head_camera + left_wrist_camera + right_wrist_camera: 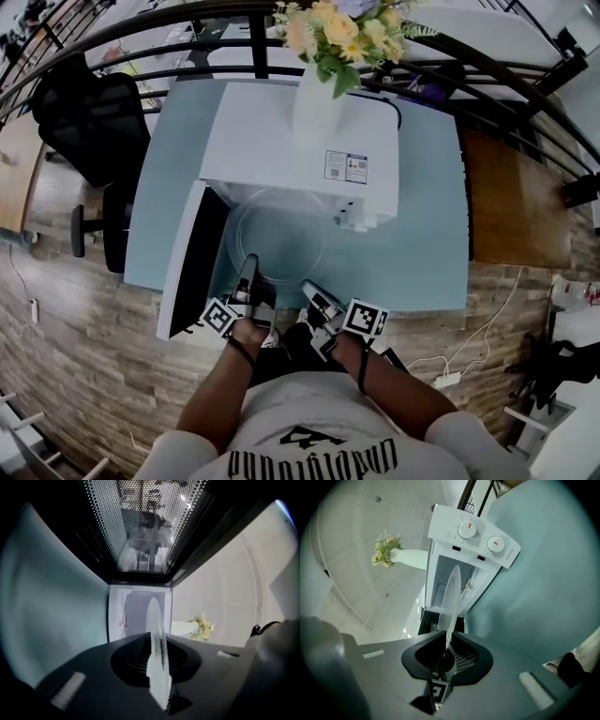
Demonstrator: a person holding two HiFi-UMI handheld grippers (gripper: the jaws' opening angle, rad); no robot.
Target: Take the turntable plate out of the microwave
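The clear glass turntable plate hangs in front of the white microwave, outside its open cavity. My left gripper is shut on the plate's near-left rim and my right gripper is shut on its near-right rim. The left gripper view shows the plate edge-on, clamped between that gripper's jaws, with the microwave cavity beyond. Seen from the right gripper view, the plate runs edge-on out of the jaws toward the microwave's front.
The microwave door stands swung open to the left, close beside my left gripper. A white vase of flowers stands on top of the microwave. The light blue table carries the microwave; a black office chair sits at the left.
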